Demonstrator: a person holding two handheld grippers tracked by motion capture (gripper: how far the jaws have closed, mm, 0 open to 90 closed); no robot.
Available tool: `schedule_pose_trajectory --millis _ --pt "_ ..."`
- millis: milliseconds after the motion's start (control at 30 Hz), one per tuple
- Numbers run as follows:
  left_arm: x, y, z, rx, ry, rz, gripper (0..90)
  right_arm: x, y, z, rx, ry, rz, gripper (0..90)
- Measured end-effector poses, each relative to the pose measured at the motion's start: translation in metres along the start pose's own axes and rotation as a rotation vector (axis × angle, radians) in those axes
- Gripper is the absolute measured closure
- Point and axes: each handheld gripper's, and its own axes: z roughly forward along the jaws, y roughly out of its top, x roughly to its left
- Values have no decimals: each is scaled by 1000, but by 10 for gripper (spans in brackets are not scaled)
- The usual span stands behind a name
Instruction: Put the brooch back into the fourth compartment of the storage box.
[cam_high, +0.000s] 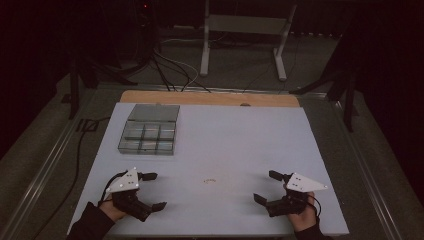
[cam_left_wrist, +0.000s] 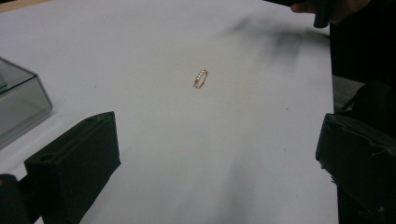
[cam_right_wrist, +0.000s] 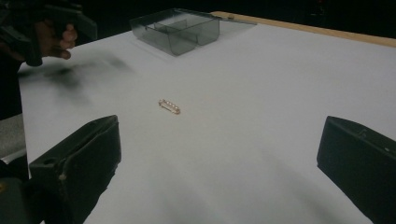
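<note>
A small gold clasp-like pin (cam_high: 209, 180) lies on the white table top (cam_high: 225, 135) between my two grippers. It also lies ahead of the jaws in the left gripper view (cam_left_wrist: 201, 78) and in the right gripper view (cam_right_wrist: 169, 106). My left gripper (cam_high: 153, 190) rests near the front left edge, jaws wide apart and nothing between them. Near the front right edge my right gripper (cam_high: 267, 186) stands open and empty too. Both point inward toward the pin, well short of it.
A clear grey compartment box (cam_high: 149, 130) with its lid laid back sits at the back left of the table; it shows far off in the right gripper view (cam_right_wrist: 180, 27). A wooden strip (cam_high: 210, 98) borders the far edge. Cables and a stand lie on the floor beyond.
</note>
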Motion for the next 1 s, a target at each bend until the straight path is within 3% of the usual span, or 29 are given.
schedule_pose_trajectory --millis 167,600,1000 --pt "1 4 5 10 -34 7 13 1 1 1 6 -3 -17 0" --pt "8 23 22 25 -74 40 13 1 1 1 3 -4 -17 0" --pt "10 42 47 32 -122 69 14 2 1 1 2 -11 -18 0"
